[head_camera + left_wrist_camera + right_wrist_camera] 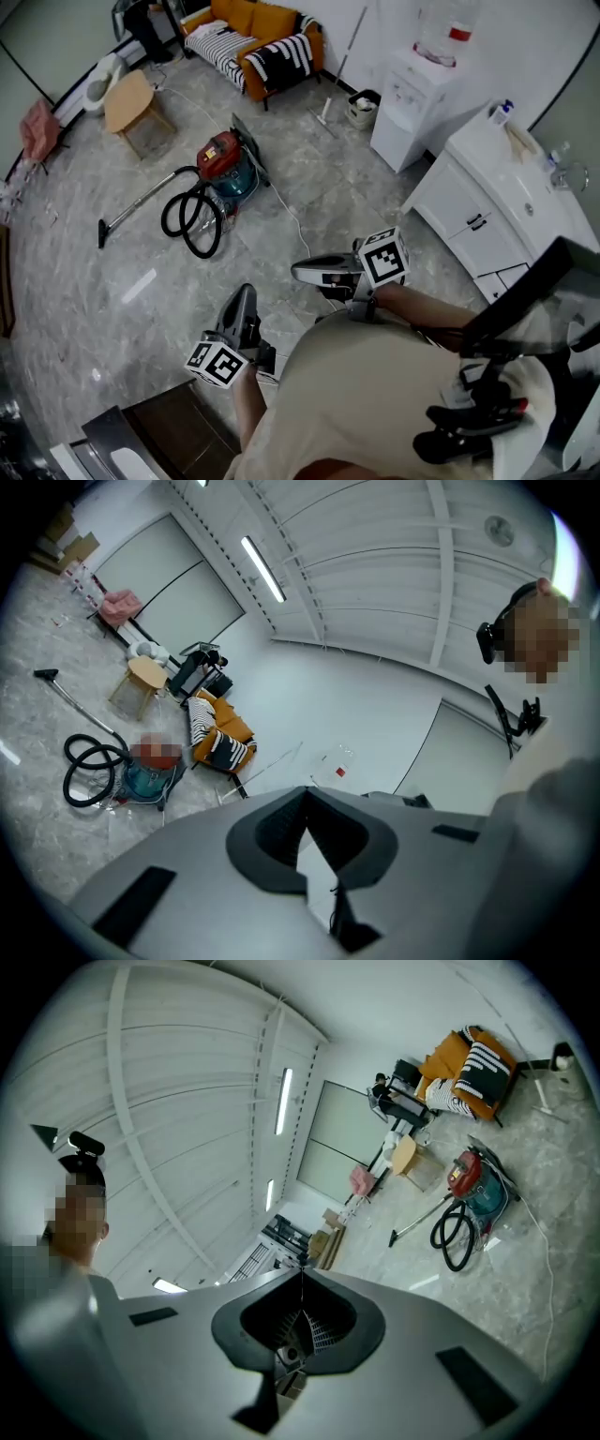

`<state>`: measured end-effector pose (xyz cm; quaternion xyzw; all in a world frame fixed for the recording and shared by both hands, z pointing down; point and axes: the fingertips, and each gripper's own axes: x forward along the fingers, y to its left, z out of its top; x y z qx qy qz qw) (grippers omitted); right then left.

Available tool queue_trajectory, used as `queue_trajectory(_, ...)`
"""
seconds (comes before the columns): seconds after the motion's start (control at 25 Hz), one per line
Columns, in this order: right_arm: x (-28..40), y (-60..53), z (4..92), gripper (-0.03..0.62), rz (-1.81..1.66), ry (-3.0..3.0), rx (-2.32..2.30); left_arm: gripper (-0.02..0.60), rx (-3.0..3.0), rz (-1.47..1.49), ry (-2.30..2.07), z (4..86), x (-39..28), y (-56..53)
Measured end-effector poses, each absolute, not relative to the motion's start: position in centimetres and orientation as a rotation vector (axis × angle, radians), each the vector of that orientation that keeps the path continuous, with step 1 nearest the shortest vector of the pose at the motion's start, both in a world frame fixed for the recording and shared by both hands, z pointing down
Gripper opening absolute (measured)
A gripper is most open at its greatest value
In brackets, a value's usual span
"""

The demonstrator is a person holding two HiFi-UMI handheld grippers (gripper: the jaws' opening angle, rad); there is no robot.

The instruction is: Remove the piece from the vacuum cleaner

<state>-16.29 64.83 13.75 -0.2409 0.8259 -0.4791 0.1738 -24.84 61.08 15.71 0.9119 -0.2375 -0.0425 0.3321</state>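
Grey marbled floor (94, 309) in head view carries the red-and-teal drum vacuum cleaner (225, 169) with coiled black hose (192, 220), well ahead; left gripper view: smooth grey left gripper (307, 789) pinched together, empty; right gripper view: right gripper (302, 1274) likewise closed, empty.

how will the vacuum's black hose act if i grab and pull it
The black hose lies in loose loops, so it is probably floppy and would uncoil. It joins the vacuum cleaner, so pulling may drag or tip that.
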Motion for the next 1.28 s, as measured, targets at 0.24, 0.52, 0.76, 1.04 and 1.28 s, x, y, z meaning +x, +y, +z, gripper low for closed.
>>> queue_trajectory(0.24,-14.4,63.8,14.8,0.003,-1.391,2.331,-0.617,0.002,2.395,-0.030,-0.692,17.5,-23.0,59.9)
queue_trajectory(0.52,-13.5,61.4,14.0,0.003,-1.398,2.336,-0.473,0.002,2.391,-0.010,-0.795,16.9,-22.1,59.0)
queue_trajectory(0.76,-10.5,59.5,12.9,0.002,-1.352,2.348,-0.336,0.002,2.399,0.050,-0.821,16.2,-18.2,57.3)
queue_trajectory(1.04,-3.0,57.1,12.8,0.003,-1.297,2.331,-0.253,0.002,2.467,0.167,-0.841,15.5,-10.0,54.5)
queue_trajectory(1.28,2.4,55.8,12.7,0.003,-1.263,2.340,-0.193,0.002,2.492,0.201,-0.857,14.8,-4.5,53.2)
